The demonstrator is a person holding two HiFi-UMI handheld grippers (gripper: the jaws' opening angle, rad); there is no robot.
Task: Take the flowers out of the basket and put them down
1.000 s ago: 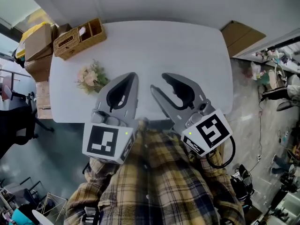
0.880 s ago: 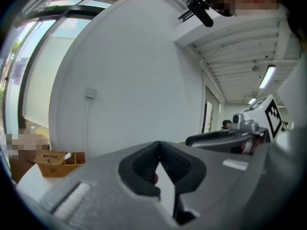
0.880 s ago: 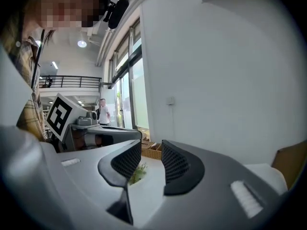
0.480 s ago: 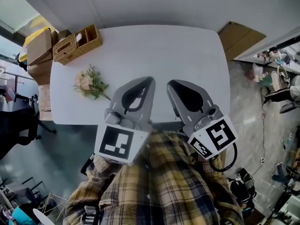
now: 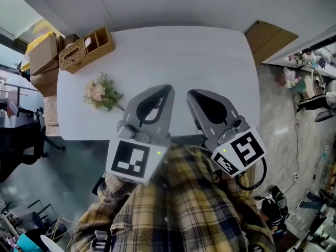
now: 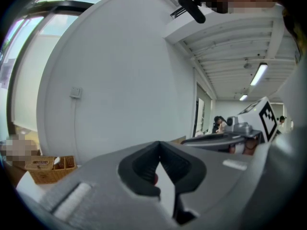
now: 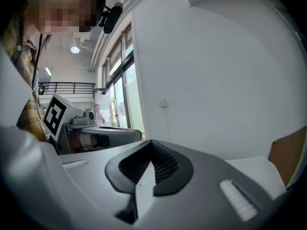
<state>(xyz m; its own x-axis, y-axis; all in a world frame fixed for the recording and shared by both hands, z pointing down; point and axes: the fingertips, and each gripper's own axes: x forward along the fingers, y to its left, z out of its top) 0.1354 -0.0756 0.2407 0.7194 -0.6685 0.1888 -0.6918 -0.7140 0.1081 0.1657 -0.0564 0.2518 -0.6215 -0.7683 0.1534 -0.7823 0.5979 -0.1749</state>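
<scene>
The bunch of pale pink flowers (image 5: 101,92) with green leaves lies on the white table (image 5: 184,56), near its left front edge. The wicker basket (image 5: 86,48) stands at the table's far left corner, also seen in the left gripper view as the basket (image 6: 47,168). Both grippers hover side by side over the table's front edge, well right of the flowers. My left gripper (image 5: 167,89) is shut and holds nothing; its tips (image 6: 159,143) meet. My right gripper (image 5: 192,93) is shut and holds nothing too, jaws (image 7: 151,143) closed together.
Cardboard boxes (image 5: 41,49) are stacked off the table's left end, and a flat cardboard sheet (image 5: 273,38) leans beyond its right corner. A dark chair (image 5: 21,135) stands to the left. My plaid shirt (image 5: 178,203) fills the foreground. A white wall is behind the table.
The right gripper's jaws have closed from open. Both grippers drew back a little from the flowers toward the table's front edge, then held still.
</scene>
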